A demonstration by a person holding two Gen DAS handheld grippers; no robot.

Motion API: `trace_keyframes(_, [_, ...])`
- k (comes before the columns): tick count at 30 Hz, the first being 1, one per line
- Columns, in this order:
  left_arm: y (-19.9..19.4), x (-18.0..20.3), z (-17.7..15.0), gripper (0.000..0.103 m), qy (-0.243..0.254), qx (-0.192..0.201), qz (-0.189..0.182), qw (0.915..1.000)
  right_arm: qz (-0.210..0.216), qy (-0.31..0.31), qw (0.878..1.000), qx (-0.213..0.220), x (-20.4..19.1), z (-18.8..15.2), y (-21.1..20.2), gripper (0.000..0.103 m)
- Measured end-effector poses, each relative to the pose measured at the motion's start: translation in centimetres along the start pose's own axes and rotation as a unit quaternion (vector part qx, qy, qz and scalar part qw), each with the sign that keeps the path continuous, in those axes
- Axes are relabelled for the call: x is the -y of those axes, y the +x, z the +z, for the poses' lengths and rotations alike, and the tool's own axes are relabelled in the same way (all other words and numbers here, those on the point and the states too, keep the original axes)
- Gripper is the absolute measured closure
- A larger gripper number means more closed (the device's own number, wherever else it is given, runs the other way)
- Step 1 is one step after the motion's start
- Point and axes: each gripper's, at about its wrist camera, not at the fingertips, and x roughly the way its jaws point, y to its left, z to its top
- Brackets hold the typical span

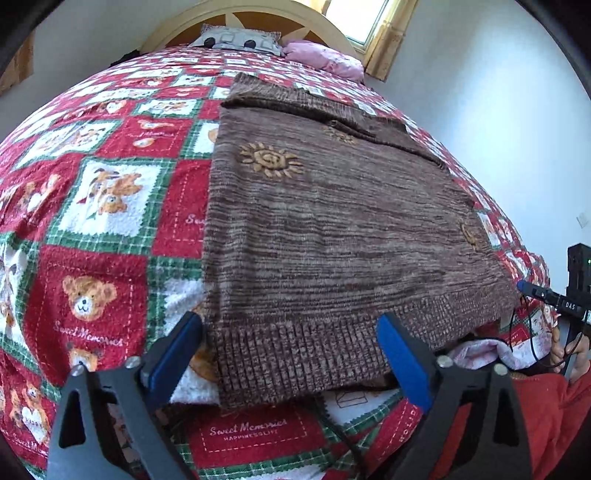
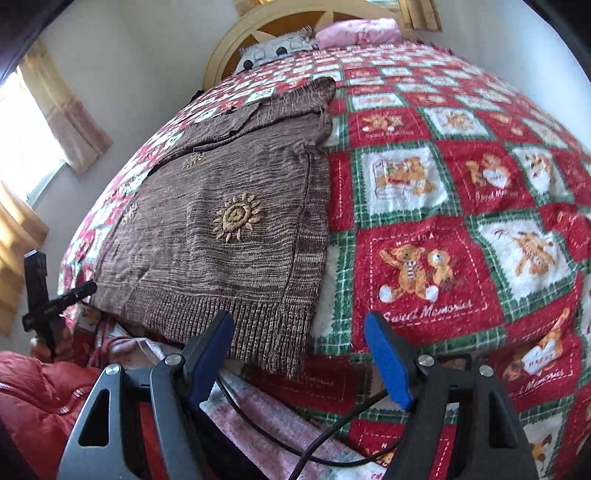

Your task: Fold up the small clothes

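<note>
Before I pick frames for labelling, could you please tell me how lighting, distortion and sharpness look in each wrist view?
Left wrist view: strong fisheye bulge of the bedspread, window blown out, brown sweater sharp and evenly lit. Right wrist view: same bulge, window overexposed at the left edge, bedspread slightly smeared toward the right rim.

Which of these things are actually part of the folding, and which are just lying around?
Part of the job: brown knitted sweater with embroidered suns; left tool; right tool.

Just lying about: red-and-green teddy-bear blanket; pink pillow; grey patterned pillow.
</note>
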Motion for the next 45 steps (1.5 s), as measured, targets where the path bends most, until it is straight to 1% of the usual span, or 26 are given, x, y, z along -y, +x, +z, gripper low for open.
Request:
trace_keyframes(1, [0.0,0.2,0.0,0.014,0.004,-0.001,0.001,1.0000,-0.002,-0.005,1.000,-0.002,-0.2,0.0,0.0,0.030])
trace_keyframes(4, [-0.1,0.5,-0.1,0.023,0.013,-0.004,0.005,0.9999,0.010,-0.019,1.000,-0.013,-0.9,-0.2,0.1,0.038])
trace_keyframes(5, [-0.1,0.4,-0.1,0.026,0.012,-0.004,0.004,0.9999,0.011,-0.025,1.000,-0.015,-1.2,-0.2,0.1,0.042])
trace_keyframes(7, [-0.1,0.3,0.0,0.031,0.009,-0.005,-0.001,0.9999,0.000,-0.043,0.999,-0.019,-1.9,-0.3,0.4,0.050])
trace_keyframes(8, [-0.2,0.2,0.0,0.037,0.005,-0.004,-0.003,1.0000,-0.005,-0.050,0.999,-0.020,-2.1,-0.4,0.4,0.057])
trace_keyframes(9, [-0.2,0.2,0.0,0.043,0.003,-0.004,-0.005,1.0000,-0.008,-0.057,0.998,-0.021,-2.4,-0.5,0.5,0.060])
trace_keyframes(10, [-0.2,0.1,0.0,0.047,0.001,-0.003,-0.003,1.0000,-0.011,-0.064,0.998,-0.022,-2.6,-0.5,0.6,0.062])
trace_keyframes(11, [-0.2,0.1,0.0,0.053,-0.001,-0.003,0.001,1.0000,-0.014,-0.071,0.997,-0.023,-2.9,-0.6,0.7,0.069])
trace_keyframes(12, [-0.2,0.1,0.0,0.060,-0.001,-0.003,0.004,1.0000,-0.016,-0.076,0.997,-0.024,-3.0,-0.6,0.7,0.078])
trace_keyframes(13, [-0.2,0.0,0.0,0.063,-0.004,-0.004,0.005,1.0000,-0.023,-0.083,0.996,-0.025,-3.2,-0.7,0.9,0.082])
trace_keyframes(15, [-0.2,-0.2,0.1,0.081,-0.013,-0.009,0.000,0.9999,-0.035,-0.089,0.995,-0.027,-3.2,-0.6,0.9,0.093])
trace_keyframes(16, [-0.1,-0.3,0.1,0.085,-0.017,-0.013,-0.006,0.9998,-0.028,-0.082,0.996,-0.031,-3.0,-0.5,0.8,0.094])
trace_keyframes(18, [-0.1,-0.9,0.5,0.089,-0.036,-0.023,-0.021,0.9989,-0.014,-0.061,0.997,-0.037,-2.4,-0.3,0.7,0.097])
trace_keyframes(21, [0.0,-1.6,1.0,0.091,-0.068,-0.037,-0.035,0.9964,0.017,-0.032,0.999,-0.036,-1.8,0.3,0.2,0.097])
trace_keyframes(24, [-0.6,-2.0,2.0,0.091,-0.092,-0.037,-0.056,0.9935,0.059,-0.006,0.998,-0.022,-1.5,1.4,-1.1,0.098])
trace_keyframes(26, [-1.0,-2.1,2.9,0.091,-0.099,-0.034,-0.065,0.9924,0.088,0.010,0.996,-0.007,-1.5,2.6,-2.0,0.098])
trace_keyframes(28, [-1.5,-1.9,4.3,0.091,-0.101,-0.029,-0.070,0.9920,0.107,0.024,0.994,0.005,-1.4,3.8,-2.5,0.098])
trace_keyframes(31, [-1.9,-1.6,7.2,0.091,-0.096,-0.011,-0.071,0.9928,0.131,0.046,0.990,0.022,-1.2,6.3,-2.6,0.098])
trace_keyframes(34, [-0.7,-1.9,10.4,0.091,-0.087,-0.009,-0.052,0.9948,0.136,0.063,0.988,0.036,-0.7,9.3,-1.7,0.098])
trace_keyframes(36, [0.6,-2.4,12.1,0.091,-0.078,-0.010,-0.028,0.9966,0.142,0.088,0.985,0.043,0.2,11.5,-0.5,0.098])
trace_keyframes(40, [4.6,-3.3,14.9,0.087,-0.076,-0.032,0.013,0.9965,0.120,0.133,0.983,0.048,2.4,14.8,3.2,0.098])
trace_keyframes(42, [6.5,-3.9,15.9,0.086,-0.084,-0.047,0.009,0.9953,0.102,0.148,0.983,0.043,3.3,16.0,5.5,0.098])
trace_keyframes(43, [7.0,-4.1,16.2,0.085,-0.087,-0.054,0.010,0.9947,0.094,0.149,0.983,0.040,3.5,16.3,6.4,0.098])
trace_keyframes(45, [7.6,-4.9,16.8,0.072,-0.096,-0.073,0.012,0.9927,0.070,0.146,0.986,0.038,3.7,16.7,7.9,0.098])
